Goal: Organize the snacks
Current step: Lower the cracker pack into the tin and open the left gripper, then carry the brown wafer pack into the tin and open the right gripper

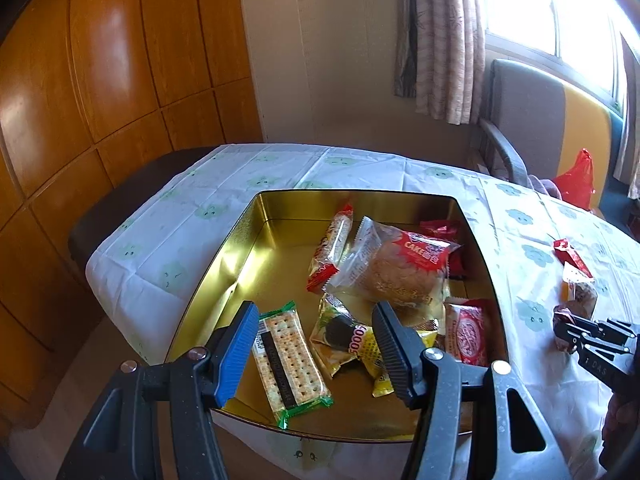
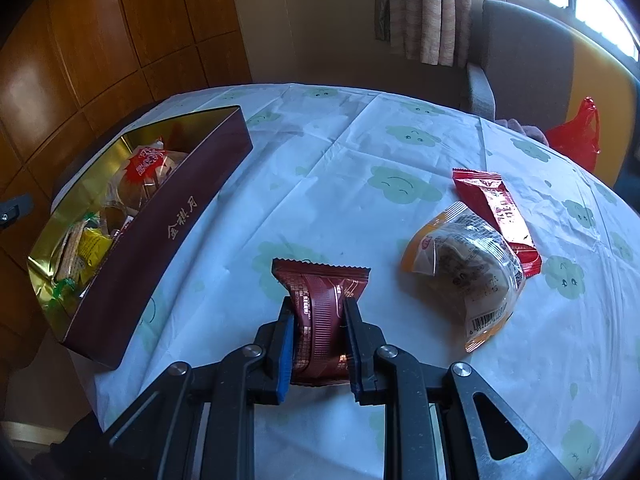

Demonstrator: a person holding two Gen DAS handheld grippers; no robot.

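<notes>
A gold-lined tin box (image 1: 256, 248) with dark red outer walls (image 2: 168, 240) holds several snacks: a cracker pack (image 1: 290, 356), a yellow pack (image 1: 352, 340), a clear cake bag (image 1: 396, 268) and red packs. My left gripper (image 1: 316, 344) is open and empty above the box's near end. My right gripper (image 2: 318, 328) is shut on a dark red snack pack (image 2: 320, 312) above the table, right of the box; it also shows in the left wrist view (image 1: 568, 330). A clear-and-orange bun bag (image 2: 468, 264) and a red stick pack (image 2: 500, 216) lie on the table.
The table has a white cloth with green cloud faces (image 2: 360, 152). A grey and yellow armchair (image 2: 532, 60) with a red plastic bag (image 2: 576, 136) stands behind the table. Wooden panels (image 1: 100, 80) are at the left, a curtain (image 1: 440, 40) and window at the back.
</notes>
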